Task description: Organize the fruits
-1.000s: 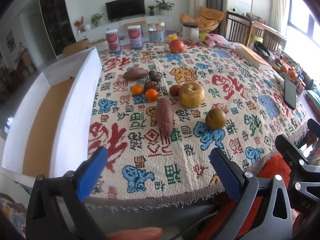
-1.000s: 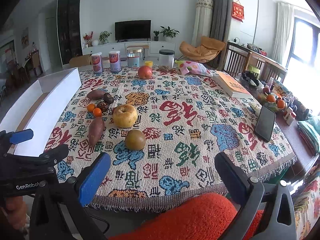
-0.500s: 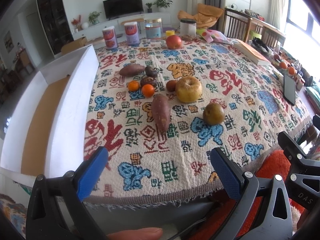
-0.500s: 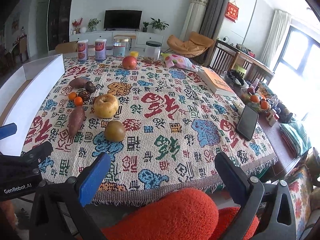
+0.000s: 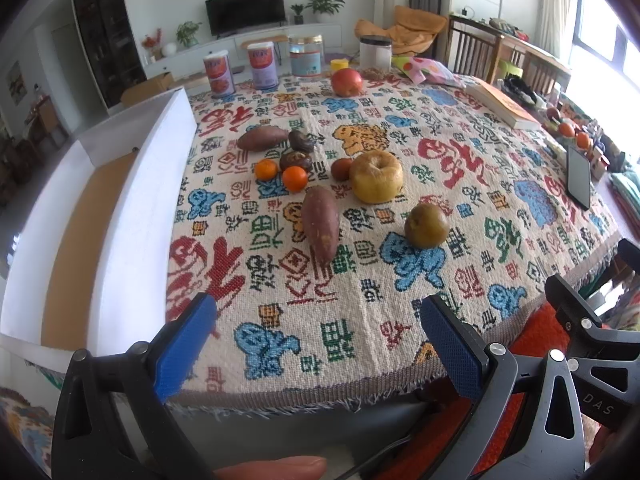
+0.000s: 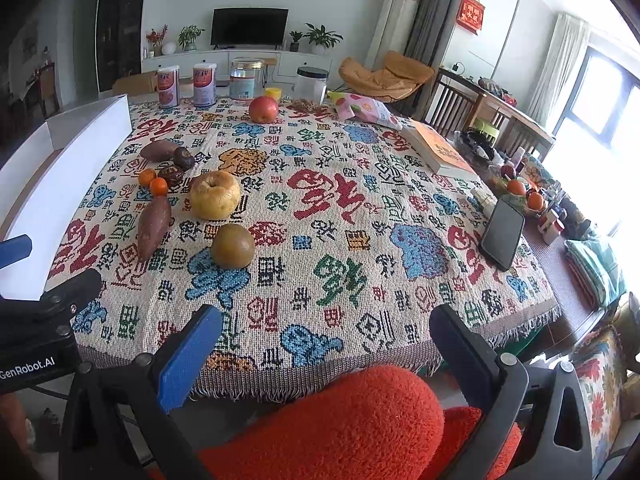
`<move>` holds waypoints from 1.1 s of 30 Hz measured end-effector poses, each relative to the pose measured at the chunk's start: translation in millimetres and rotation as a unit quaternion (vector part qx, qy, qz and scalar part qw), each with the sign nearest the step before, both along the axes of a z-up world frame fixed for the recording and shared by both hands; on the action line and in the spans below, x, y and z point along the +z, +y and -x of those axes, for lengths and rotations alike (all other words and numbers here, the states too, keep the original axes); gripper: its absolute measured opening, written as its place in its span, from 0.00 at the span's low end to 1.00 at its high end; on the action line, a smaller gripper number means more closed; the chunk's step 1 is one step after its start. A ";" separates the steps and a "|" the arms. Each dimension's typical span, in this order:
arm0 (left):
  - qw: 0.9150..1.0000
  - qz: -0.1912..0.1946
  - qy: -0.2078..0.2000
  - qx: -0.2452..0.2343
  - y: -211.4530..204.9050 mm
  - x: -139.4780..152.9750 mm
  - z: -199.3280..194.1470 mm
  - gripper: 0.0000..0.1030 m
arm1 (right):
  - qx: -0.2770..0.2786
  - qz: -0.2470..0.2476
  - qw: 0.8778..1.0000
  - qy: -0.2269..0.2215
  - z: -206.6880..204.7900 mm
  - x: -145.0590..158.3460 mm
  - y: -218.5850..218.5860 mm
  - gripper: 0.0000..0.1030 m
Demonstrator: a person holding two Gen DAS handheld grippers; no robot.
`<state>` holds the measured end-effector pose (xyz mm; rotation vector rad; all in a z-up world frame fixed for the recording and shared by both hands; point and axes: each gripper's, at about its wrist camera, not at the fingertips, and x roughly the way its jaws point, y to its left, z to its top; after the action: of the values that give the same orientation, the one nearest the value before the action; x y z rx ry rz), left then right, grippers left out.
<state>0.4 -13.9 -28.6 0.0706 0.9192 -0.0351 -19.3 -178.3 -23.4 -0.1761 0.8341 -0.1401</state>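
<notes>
On the patterned cloth lie a yellow apple [image 5: 376, 176], a brown-green round fruit [image 5: 426, 225], a long sweet potato [image 5: 320, 225], a second sweet potato [image 5: 262, 138], two small oranges [image 5: 295, 178], dark dried fruits [image 5: 296, 160] and a red apple [image 5: 346, 82] at the back. The right wrist view shows the yellow apple [image 6: 215, 195] and the round fruit [image 6: 233, 245] too. My left gripper [image 5: 318, 344] hangs open over the near cloth edge, empty. My right gripper [image 6: 326, 350] is open as well, above an orange furry cushion.
A white box [image 5: 136, 208] with a brown floor stands along the table's left side. Cans and jars [image 5: 260, 65] line the far edge. A book [image 6: 438, 151] and a phone [image 6: 502, 234] lie at the right, near a bowl of oranges.
Both cameras have drifted a little; the right gripper swung its view to the right and back. The fruits lie where they were and both grippers stay open.
</notes>
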 end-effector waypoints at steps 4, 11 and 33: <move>1.000 0.000 0.002 -0.001 -1.2 -0.7 0.7 0.99 | -0.001 0.007 1.000 0.001 0.1 -0.7 1.1 1.00; 1.000 0.000 0.003 -0.003 -1.0 0.3 0.2 0.99 | 0.000 -0.048 0.999 0.019 -3.2 0.1 -11.1 1.00; 1.000 -0.009 0.010 -0.012 -10.4 -1.8 2.1 0.99 | -0.003 -0.092 0.995 0.034 -2.3 -5.8 -20.9 1.00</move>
<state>-1.7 -24.3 -30.4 0.0969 0.9397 -0.0496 -17.0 -199.2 -29.3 -0.0050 0.9115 -0.0619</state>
